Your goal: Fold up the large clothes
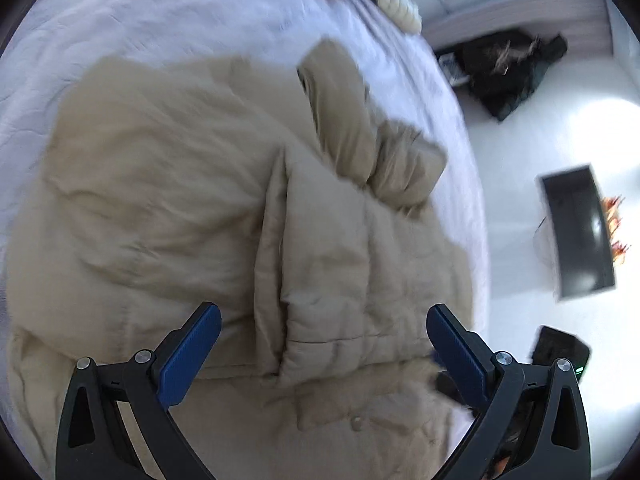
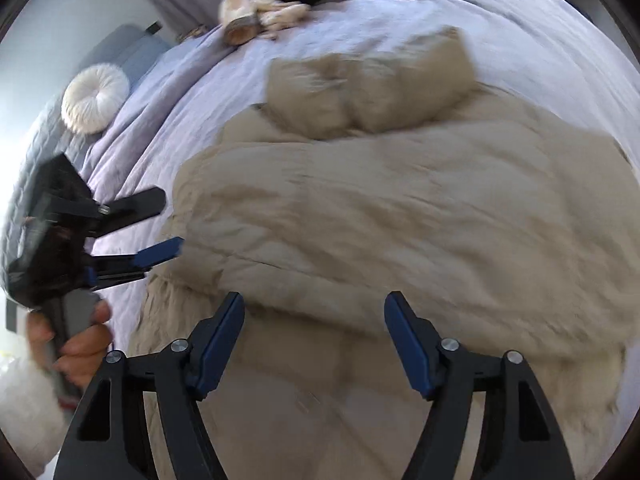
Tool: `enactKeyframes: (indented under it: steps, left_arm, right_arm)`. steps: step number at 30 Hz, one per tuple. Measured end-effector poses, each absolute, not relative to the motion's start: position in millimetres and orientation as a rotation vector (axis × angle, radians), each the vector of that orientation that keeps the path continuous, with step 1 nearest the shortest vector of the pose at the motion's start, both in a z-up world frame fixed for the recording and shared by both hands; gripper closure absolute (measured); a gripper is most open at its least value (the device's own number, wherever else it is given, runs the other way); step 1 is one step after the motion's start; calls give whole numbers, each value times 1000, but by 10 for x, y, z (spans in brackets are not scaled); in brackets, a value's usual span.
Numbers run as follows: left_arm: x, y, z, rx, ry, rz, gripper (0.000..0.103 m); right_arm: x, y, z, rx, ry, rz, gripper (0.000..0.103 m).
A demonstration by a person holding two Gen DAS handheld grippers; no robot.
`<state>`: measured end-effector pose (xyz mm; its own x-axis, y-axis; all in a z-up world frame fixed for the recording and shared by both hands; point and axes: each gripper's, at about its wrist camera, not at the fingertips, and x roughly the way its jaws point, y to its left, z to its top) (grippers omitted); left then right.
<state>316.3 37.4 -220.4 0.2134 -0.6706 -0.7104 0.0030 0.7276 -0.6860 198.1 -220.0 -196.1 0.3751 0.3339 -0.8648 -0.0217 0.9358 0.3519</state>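
Note:
A beige padded jacket (image 1: pixel 168 200) lies spread on a lilac bed cover (image 1: pixel 160 20). One sleeve (image 1: pixel 344 120) lies folded over its body. My left gripper (image 1: pixel 324 316) is open and empty, hovering over the jacket's lower part. In the right wrist view the same jacket (image 2: pixel 400 220) fills the middle, with its sleeve (image 2: pixel 368 88) at the far side. My right gripper (image 2: pixel 314 304) is open and empty above the jacket's near edge. The left gripper (image 2: pixel 170 220) shows there at the left, open, by the jacket's edge.
A round white cushion (image 2: pixel 94 98) and a pile of plush toys (image 2: pixel 272 4) lie at the far end of the bed. Beside the bed are a white floor (image 1: pixel 540 152), dark clothes (image 1: pixel 512 72) and a dark rectangular object (image 1: pixel 578 232).

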Motion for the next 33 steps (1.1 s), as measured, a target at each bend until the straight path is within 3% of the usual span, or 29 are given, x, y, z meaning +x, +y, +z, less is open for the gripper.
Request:
enactKeyframes:
  steps: [1,3,5,7,12,13,14,15,16,20,27,29,31,33]
  left_arm:
    - [3171,309,-2230,-610,1297,-507,1]
    - [3188,219,-2236,-574,1304,-489,20]
    - [3210,159,-2239,-542,1317,-480,71]
    - [3200,152,-2229,-521,1315,-483,81]
    - [3156,297,-2255,-435,1298,-416,81]
    - [3155,329,-2287,-422,1296,-405,81]
    - [3167,338,-2310,-407,1294,-393,81]
    - [3177,341,-2325,-394,1296,-383,81]
    - [3177,326,-2331,-387,1300,-372,81]
    - [3152,356,-2219,-302,1285,-295,68]
    - [3073,509,-1796,-219,1190,-243,67]
    - [3085,362,-1803,-192,1190,-272,67]
    - [3136,169,-1921,-159,1216,-277,67]
    - [3167,84,-2082,-141,1242,-251,67]
  right_arm:
    - [1898,-2381,-1953,327,1172,199,27]
    - [1751,-2715,-1965,398,1185,118,27]
    - [1611,-3095,-2034,505,1189,41,27]
    - [1522,-3430,-2100,623,1184,-32,27]
    - [1415,-4065,-2240,901,1062,-119,31]
    - [1439,-4117,-2270,920,1050,-129,56]
    - [1468,-4155,-2311,937,1044,-143,72]
    - [1503,-4193,-2386,956,1057,-161,84]
    - [1526,-4218,-2470,977,1066,-173,86]
    - [1552,-4196,-2604,941,1073,-183,87]
    - [1623,-4137,-2543,910,1104,-144,84]
    - [1621,-4076,-2406,824,1133,-64,78]
    - [1562,-4026,-2223,743,1101,11,60]
    - [1504,-4097,-2029,722,1018,35,51]
